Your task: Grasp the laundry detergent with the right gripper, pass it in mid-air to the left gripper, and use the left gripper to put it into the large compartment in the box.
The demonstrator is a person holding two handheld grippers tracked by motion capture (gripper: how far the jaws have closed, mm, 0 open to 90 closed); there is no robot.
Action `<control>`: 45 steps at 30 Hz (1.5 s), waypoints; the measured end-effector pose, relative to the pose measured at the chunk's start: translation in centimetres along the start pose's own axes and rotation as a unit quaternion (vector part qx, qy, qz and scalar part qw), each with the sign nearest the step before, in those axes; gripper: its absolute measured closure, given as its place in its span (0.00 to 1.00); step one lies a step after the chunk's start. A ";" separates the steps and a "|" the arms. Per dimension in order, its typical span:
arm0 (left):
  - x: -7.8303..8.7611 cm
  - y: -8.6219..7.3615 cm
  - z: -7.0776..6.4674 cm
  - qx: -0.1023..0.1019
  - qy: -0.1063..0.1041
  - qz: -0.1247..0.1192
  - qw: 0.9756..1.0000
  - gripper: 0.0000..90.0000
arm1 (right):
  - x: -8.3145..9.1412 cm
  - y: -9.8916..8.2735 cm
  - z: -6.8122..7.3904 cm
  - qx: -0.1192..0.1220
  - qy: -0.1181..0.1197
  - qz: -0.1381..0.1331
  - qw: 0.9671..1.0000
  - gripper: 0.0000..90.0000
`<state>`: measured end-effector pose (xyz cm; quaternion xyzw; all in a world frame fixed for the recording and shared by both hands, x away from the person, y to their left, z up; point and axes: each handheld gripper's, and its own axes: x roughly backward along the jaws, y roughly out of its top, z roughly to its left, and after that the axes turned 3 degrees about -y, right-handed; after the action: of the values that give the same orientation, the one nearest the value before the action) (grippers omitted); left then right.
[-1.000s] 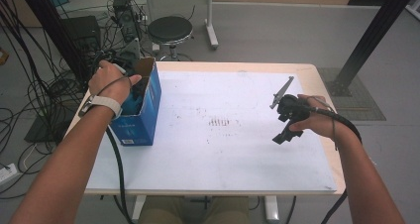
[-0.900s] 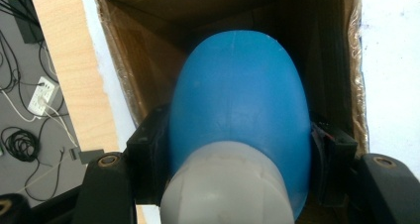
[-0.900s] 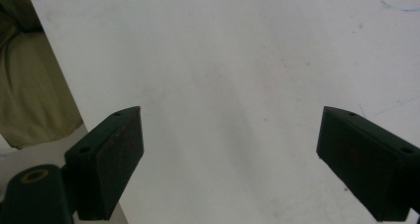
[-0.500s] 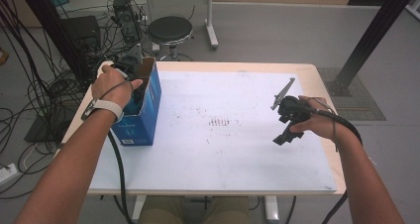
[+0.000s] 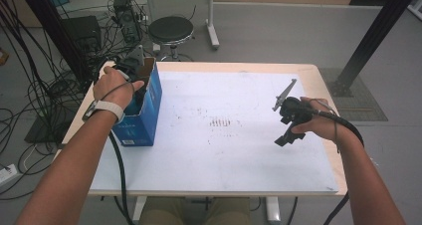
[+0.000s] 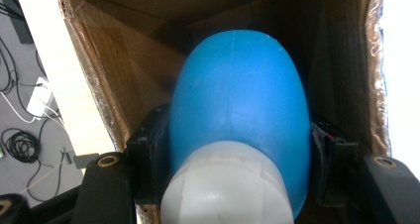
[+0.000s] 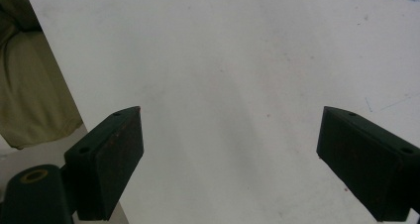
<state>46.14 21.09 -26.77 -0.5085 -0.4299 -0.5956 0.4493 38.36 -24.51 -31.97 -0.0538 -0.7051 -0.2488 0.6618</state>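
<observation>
Both forearms were bare, with no sleeves. A white watch strap [image 5: 107,108] circled the left wrist. Each hand carried a black gripper: the left gripper [image 5: 130,68] bore a grey three-cornered plate [image 5: 138,54], as did the right gripper [image 5: 287,127]. Thick black cables [image 5: 118,165] trailed back from both. The jaws were blocky black pads with round brass-ringed screw holes [image 7: 34,176]. Olive trousers [image 5: 199,211] showed below.

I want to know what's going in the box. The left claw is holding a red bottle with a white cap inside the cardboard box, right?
Not quite: the bottle is blue, not red, as the left gripper view shows. The rest holds: the left claw grips it, it has a white cap, and it is inside the cardboard box.
</observation>
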 end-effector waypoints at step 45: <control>0.0 0.0 0.0 0.001 -0.007 -0.001 1.000 0.42 | -0.1 0.2 0.3 0.005 -0.001 0.002 1.000 0.12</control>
<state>46.12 21.07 -26.73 -0.5116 -0.4348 -0.5919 0.4459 38.20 -24.24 -32.02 -0.0527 -0.7070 -0.2439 0.6617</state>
